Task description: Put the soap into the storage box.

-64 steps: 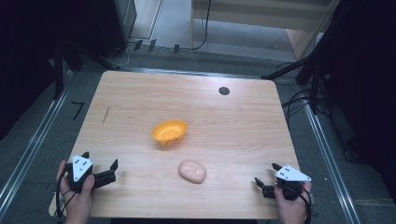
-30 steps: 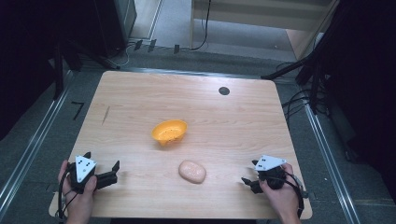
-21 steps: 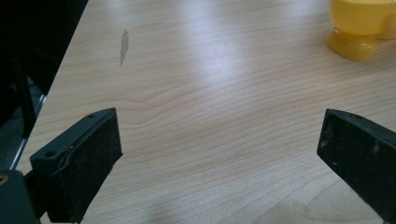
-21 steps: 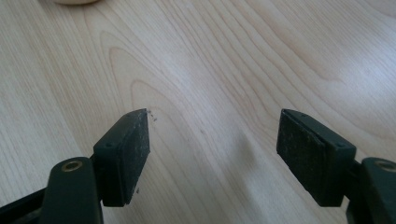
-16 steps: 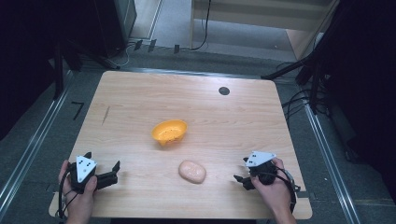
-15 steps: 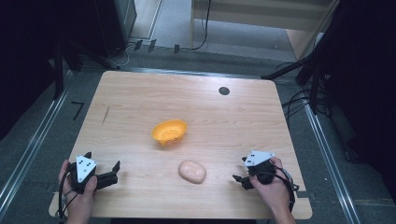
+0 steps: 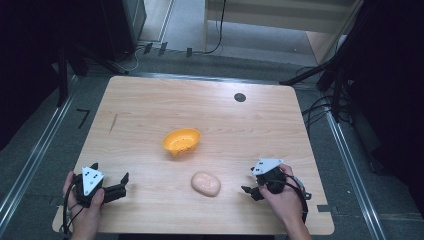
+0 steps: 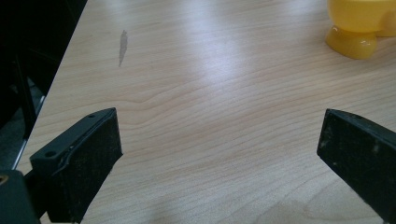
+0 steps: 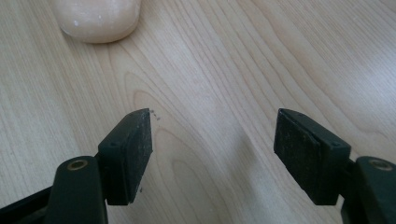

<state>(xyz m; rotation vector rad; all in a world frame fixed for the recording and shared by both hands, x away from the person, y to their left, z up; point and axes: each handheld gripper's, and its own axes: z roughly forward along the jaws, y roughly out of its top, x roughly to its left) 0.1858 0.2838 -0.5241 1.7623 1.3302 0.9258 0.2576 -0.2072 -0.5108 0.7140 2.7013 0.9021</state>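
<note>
Lying just beyond the right gripper (image 7: 248, 184), whose narrowing jaws hold nothing, the pale lump (image 7: 205, 183).

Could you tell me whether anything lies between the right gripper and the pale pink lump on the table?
Nothing: only bare table separates the right gripper from the pale pink lump, as the high view and the right gripper view show.

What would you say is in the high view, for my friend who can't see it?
A wooden table seen from above holds a pale bun near the front and an orange bowl behind it. A hand at the right points the right tool, jaws apart with nothing between them, toward the bun. A hand at the left holds the left tool open.
</note>
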